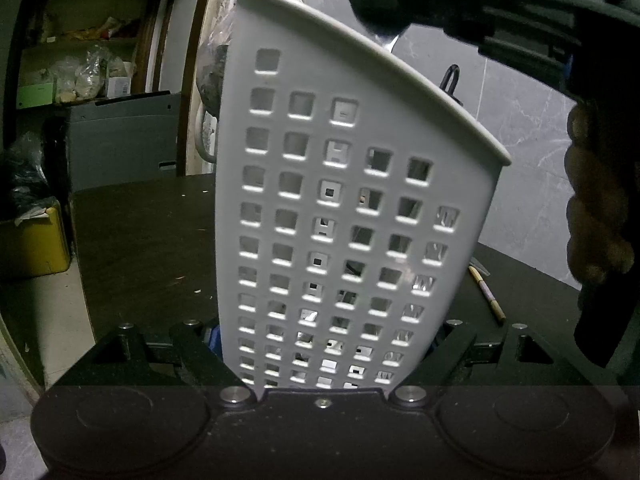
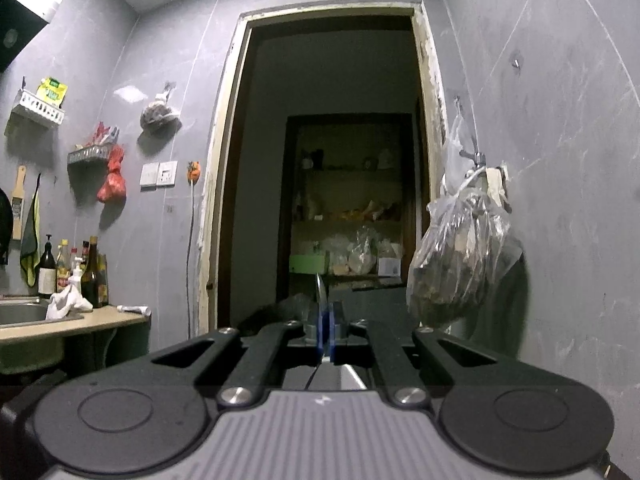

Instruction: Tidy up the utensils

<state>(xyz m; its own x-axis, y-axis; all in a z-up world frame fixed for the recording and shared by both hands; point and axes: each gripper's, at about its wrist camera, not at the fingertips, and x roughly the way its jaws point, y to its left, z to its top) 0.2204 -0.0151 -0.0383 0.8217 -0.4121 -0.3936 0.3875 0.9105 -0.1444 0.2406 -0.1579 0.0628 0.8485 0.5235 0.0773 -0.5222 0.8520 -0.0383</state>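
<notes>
Left wrist view: the left tool [image 1: 324,344] is clamped on the white perforated plastic utensil caddy [image 1: 340,208], jaws pressing its lower walls from either side. The caddy stands tilted, rim leaning away from the camera, over the dark desk [image 1: 148,240]. Above the caddy's rim the right tool [image 1: 384,42] arrives, a person's hand [image 1: 600,208] wrapped around its grip. Its jaws are together on a thin silver metal utensil [image 2: 322,300], which the right wrist view shows edge-on between the blue pads, so its type is hard to tell.

The risk from here, I'd say: the caddy is tilted, so a utensil lowered off-line could catch the rim and skid outside. A heavy drop could also rock the caddy in the left tool's hold.

Inside the caddy, dark and shiny shapes show through the square holes, mostly on the side nearer the right tool; what they are I cannot tell. Beside the caddy's base on that side, a slim pale wooden stick [image 1: 486,294] lies on the desk.
</notes>
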